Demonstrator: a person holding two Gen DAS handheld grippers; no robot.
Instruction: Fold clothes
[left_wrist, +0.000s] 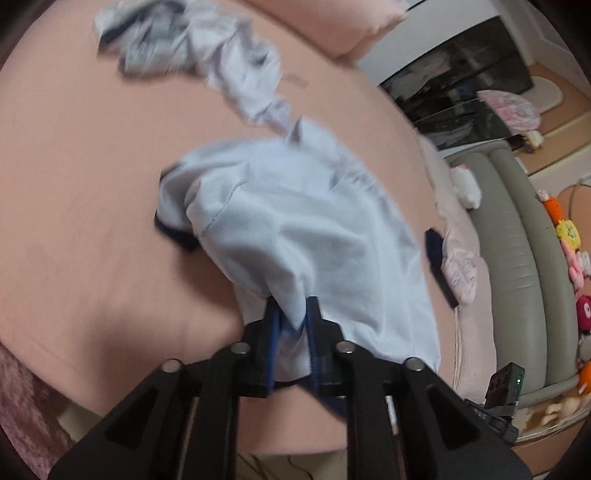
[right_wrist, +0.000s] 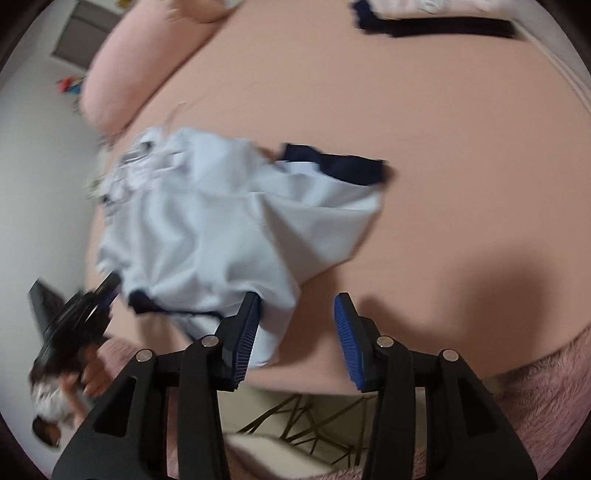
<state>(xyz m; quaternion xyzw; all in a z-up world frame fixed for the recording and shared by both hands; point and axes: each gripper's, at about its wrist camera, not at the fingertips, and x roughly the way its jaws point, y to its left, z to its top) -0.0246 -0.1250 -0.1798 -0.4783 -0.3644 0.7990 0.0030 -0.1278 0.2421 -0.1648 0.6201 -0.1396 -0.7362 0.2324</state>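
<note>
Left gripper (left_wrist: 293, 325) is clamped tight on a fold of the light blue shirt (left_wrist: 295, 229), which lies crumpled mid-bed on the pink sheet (left_wrist: 74, 184), navy trim (right_wrist: 334, 166) poking out at its edge. Right gripper (right_wrist: 295, 339) hangs with its blue pads (right_wrist: 345, 347) spread wide, nothing between them, the shirt's hem just brushing the left pad, or so it seems through the blur. A rumpled pile of white and grey clothes (left_wrist: 192, 48) sits farther up the bed, well apart
</note>
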